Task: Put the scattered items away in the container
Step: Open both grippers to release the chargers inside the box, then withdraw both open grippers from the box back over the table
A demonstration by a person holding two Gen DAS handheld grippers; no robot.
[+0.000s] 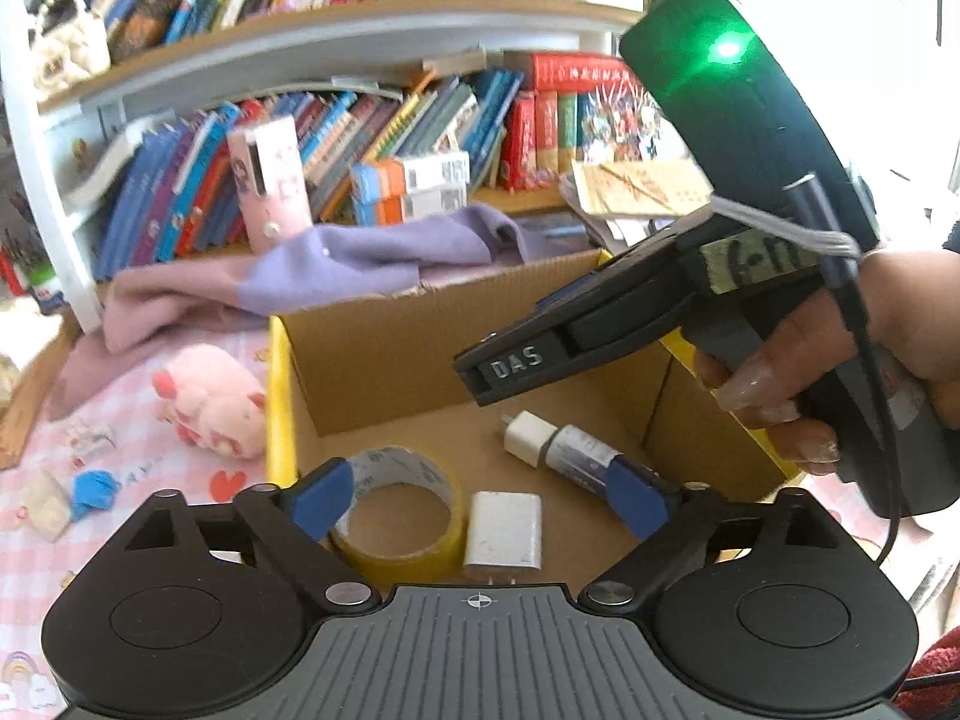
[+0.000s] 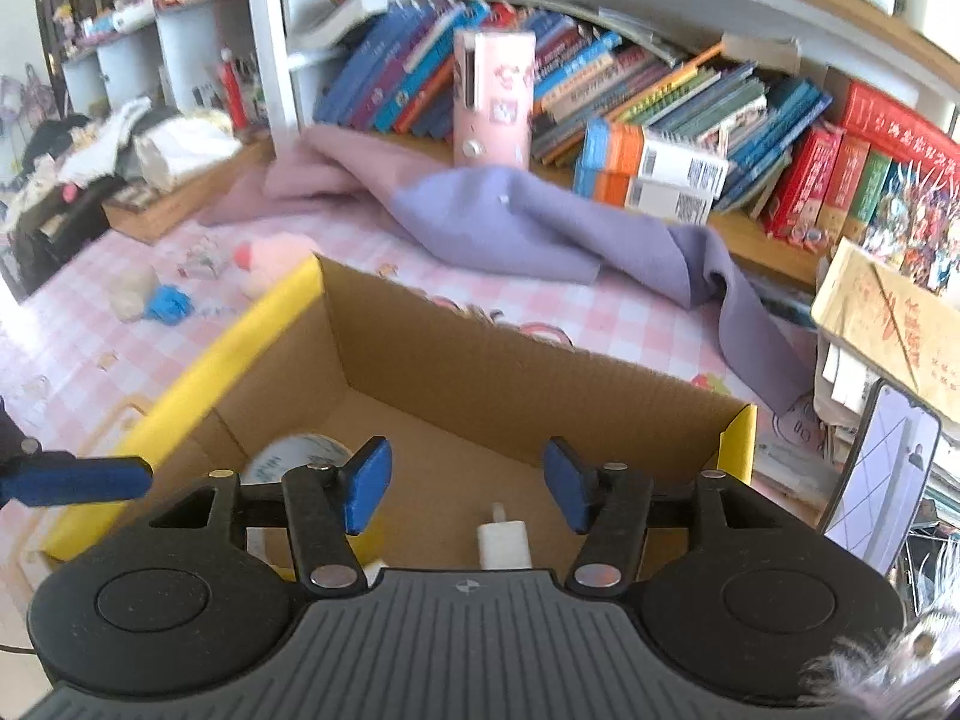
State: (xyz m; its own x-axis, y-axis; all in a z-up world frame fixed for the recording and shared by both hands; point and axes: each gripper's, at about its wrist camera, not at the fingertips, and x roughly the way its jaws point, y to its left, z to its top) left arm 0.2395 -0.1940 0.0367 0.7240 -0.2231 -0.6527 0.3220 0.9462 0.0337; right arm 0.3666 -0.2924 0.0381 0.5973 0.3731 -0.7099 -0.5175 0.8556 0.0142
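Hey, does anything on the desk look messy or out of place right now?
Yes. A purple cloth lies crumpled behind the cardboard box, and a pink plush toy and blue wrapper are loose on the tablecloth beside it.

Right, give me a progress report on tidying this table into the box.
Done: tape roll, two white chargers and a small tube lie in the cardboard box. In hand: nothing; left gripper and right gripper have open, empty jaws above it. Left: pink plush, blue wrapper and small scraps on the tablecloth.
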